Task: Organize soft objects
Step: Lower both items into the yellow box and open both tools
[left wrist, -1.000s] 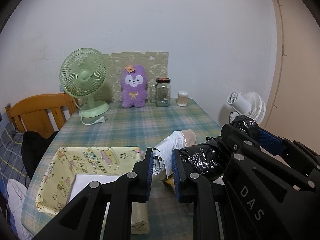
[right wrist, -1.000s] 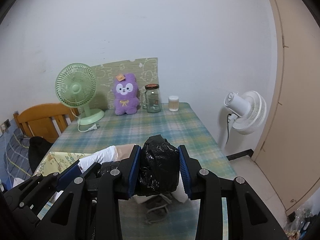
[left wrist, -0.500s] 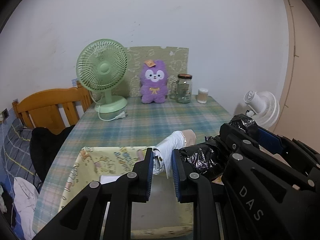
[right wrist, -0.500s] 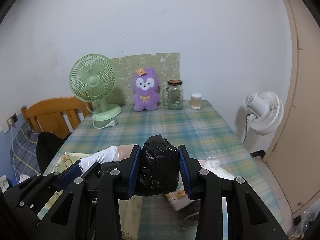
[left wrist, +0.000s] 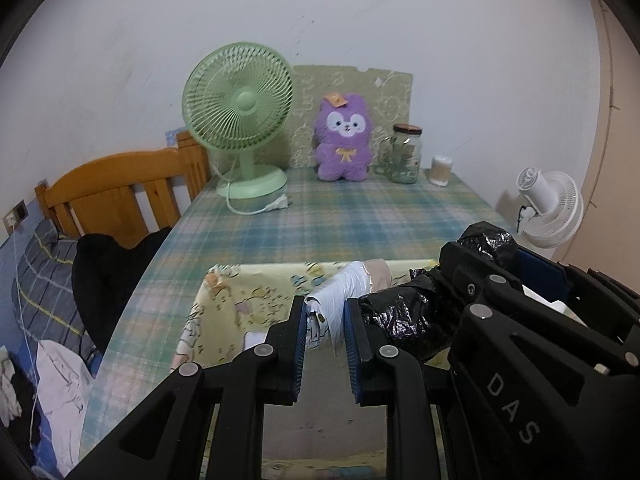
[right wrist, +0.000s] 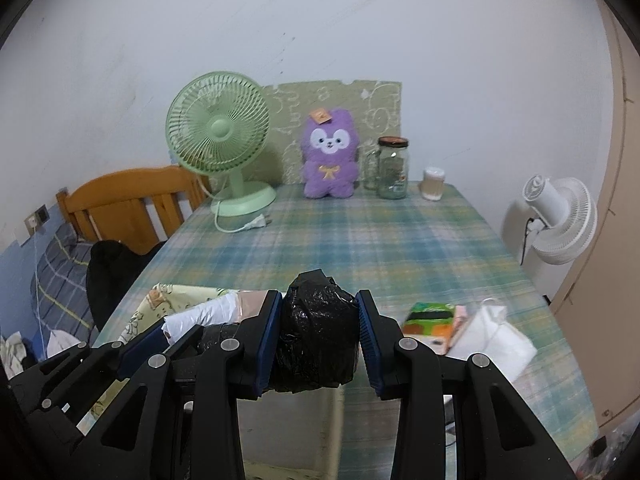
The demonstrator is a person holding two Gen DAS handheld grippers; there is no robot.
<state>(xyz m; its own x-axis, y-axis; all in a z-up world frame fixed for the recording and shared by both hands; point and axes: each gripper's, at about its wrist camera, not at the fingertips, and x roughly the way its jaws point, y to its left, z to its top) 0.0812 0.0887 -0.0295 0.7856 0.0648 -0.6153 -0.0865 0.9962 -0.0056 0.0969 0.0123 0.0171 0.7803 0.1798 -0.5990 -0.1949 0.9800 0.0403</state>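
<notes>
My left gripper is shut on a rolled white plastic bag with a beige end, held above a yellow cartoon-print box. My right gripper is shut on a crumpled black plastic bag, just to the right of the left one. In the left wrist view the black bag and the right gripper's body show at the right. In the right wrist view the white bag and the box's rim show at the left.
On the plaid table at the back stand a green fan, a purple plush, a glass jar and a small cup. A green-orange packet and a white bag lie at right. A wooden headboard and a white floor fan flank the table.
Both grippers have moved left and back with their bags still held, so the yellow box now lies under them. The packet and white bag have come into the right wrist view.
</notes>
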